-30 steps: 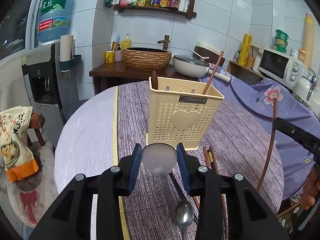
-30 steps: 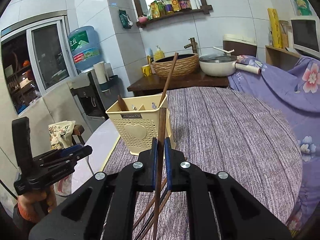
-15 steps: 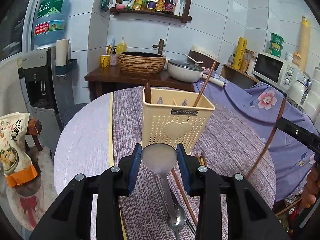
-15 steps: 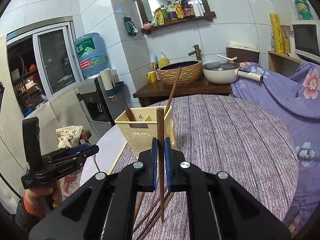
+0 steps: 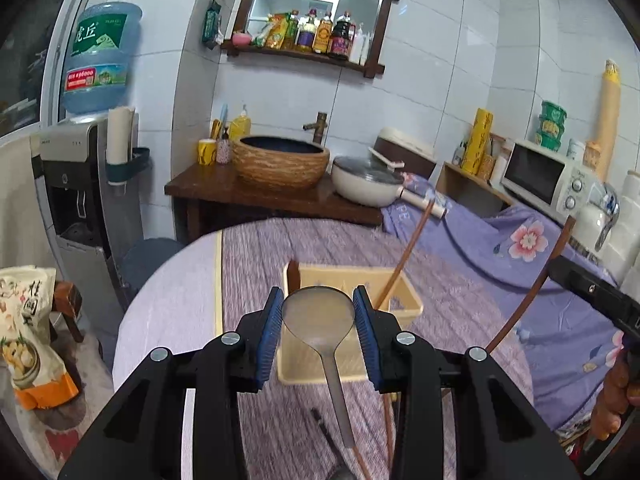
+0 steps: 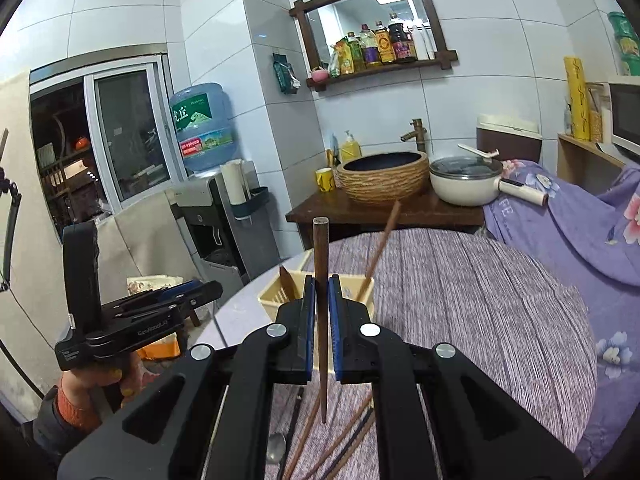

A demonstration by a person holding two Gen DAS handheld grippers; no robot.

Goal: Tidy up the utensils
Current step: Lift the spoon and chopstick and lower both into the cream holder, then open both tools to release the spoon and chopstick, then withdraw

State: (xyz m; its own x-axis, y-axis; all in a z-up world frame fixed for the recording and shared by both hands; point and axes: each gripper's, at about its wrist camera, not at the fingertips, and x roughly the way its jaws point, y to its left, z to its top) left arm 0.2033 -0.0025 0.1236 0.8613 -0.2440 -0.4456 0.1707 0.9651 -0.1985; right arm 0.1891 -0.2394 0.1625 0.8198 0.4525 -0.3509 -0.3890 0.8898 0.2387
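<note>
- Steel spoon: bowl clamped between my left gripper pads, handle hanging down toward the table.
- Cream utensil caddy sits directly below and just ahead of the spoon; open top faces up, one chopstick leaning in it already, plus a dark handle at its left corner.
- Spoon's long axis is near vertical, so my read is the drop is mostly straight down into a compartment. Which compartment it lines up with, I can't tell.
- Right gripper is closed on a brown chopstick, also upright, tip down, caddy just behind it.
- Left looks nearer the opening than right; I'd expect the spoon to go first.
- Loose chopsticks and another spoon lie on the purple striped cloth below my right fingers, not yet sorted.
</note>
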